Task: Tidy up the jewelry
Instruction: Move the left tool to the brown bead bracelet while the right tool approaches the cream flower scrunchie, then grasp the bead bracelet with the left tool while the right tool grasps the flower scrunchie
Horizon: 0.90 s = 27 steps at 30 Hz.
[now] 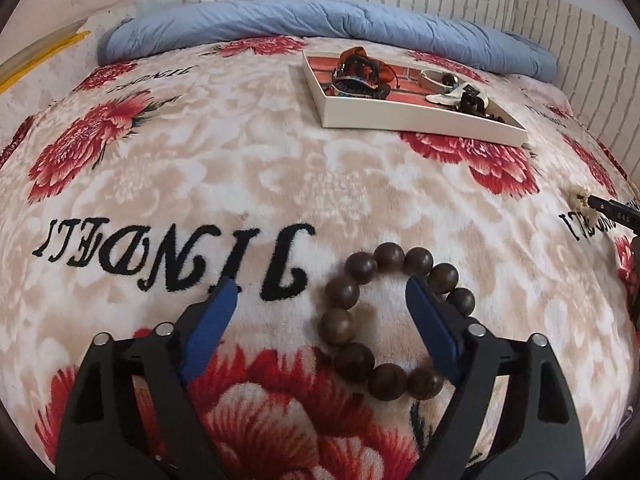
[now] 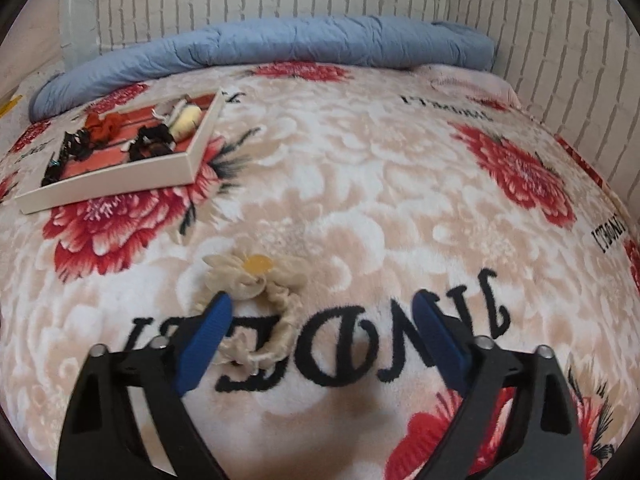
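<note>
Left gripper (image 1: 320, 296) fingers spread wide, gripping nothing; the right-side finger (image 1: 430, 328) sits inside the ring of the wooden bead bracelet (image 1: 384, 320), the other finger out on bare blanket (image 1: 200, 152), so the near arc of beads lies between them, pads not pressing on it. Looks like a setup to pinch one side of the loop, not the whole ring

Right gripper (image 2: 322, 320) fingers also open, empty; the left-side finger (image 2: 208, 328) overlaps the edge of the cream scrunchie (image 2: 260, 304) with its yellow centre, most of the fabric between the fingers, can't tell if the pad touches it. Likely about to close on it

Both items lie flat on the flowered blanket on the bed, well apart from the white tray (image 1: 420, 122), which sits further back near the rolled blue quilt (image 1: 320, 20). Tray already holds hair clips, a red scrunchie and other dark bits, so it reads as the drop-off spot; bracelet and scrunchie not yet sorted

Soft plush may give under the fingers, beads could roll
</note>
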Each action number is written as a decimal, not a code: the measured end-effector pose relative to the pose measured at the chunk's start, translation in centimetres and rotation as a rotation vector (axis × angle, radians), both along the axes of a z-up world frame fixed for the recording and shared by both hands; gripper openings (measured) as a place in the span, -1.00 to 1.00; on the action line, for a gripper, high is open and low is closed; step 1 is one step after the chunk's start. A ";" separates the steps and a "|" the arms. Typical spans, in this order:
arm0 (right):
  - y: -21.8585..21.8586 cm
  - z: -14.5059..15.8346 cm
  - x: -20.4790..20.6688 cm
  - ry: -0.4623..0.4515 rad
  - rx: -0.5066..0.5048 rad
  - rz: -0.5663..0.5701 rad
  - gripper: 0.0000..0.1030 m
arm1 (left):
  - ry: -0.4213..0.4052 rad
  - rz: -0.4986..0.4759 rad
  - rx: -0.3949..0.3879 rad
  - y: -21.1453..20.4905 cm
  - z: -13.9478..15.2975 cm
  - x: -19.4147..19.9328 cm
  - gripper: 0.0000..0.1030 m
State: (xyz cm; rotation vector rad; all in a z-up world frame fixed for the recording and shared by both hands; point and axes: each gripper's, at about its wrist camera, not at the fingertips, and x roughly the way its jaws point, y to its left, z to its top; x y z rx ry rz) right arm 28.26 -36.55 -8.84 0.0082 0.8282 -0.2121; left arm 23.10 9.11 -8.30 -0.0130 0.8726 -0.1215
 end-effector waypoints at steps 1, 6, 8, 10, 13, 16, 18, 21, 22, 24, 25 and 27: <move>0.0 -0.2 0.2 0.009 0.000 0.000 0.56 | 0.010 -0.004 0.000 -0.1 -0.2 0.1 0.58; 0.2 -1.3 1.1 0.049 0.000 0.013 0.35 | 0.050 -0.004 -0.006 -0.1 -0.9 0.8 0.44; 0.2 -1.5 1.3 0.053 0.003 0.018 0.31 | 0.055 -0.001 -0.013 0.0 -1.0 0.9 0.39; 0.2 -1.5 1.6 0.051 0.003 0.020 0.27 | 0.060 0.007 -0.014 0.1 -1.1 1.2 0.21; 0.4 -1.5 1.8 0.051 0.002 0.031 0.13 | 0.058 0.013 -0.024 0.3 -1.1 1.2 0.12; 0.5 -1.5 2.0 0.049 0.002 0.045 -0.03 | 0.056 0.013 -0.031 0.4 -1.0 1.3 -0.02; 0.6 -1.4 1.9 0.045 0.003 0.045 -0.18 | 0.055 0.004 -0.040 0.3 -0.8 1.4 -0.24; 0.5 -1.2 1.8 0.040 0.004 0.039 -0.39 | 0.056 -0.015 -0.054 0.1 -0.7 1.6 -0.55; 0.6 -1.2 1.8 0.040 0.008 0.043 -0.43 | 0.054 -0.016 -0.051 0.0 -0.6 1.6 -0.55; 0.5 -1.0 1.8 0.037 0.010 0.044 -0.59 | 0.051 -0.021 -0.049 -0.1 -0.6 1.7 -0.56; 0.5 -0.9 1.7 0.033 0.013 0.040 -0.62 | 0.049 -0.022 -0.053 -0.1 -0.5 1.8 -0.64; 0.4 -0.8 1.6 0.024 0.019 0.038 -0.73 | 0.045 -0.026 -0.069 0.0 -0.4 1.9 -0.66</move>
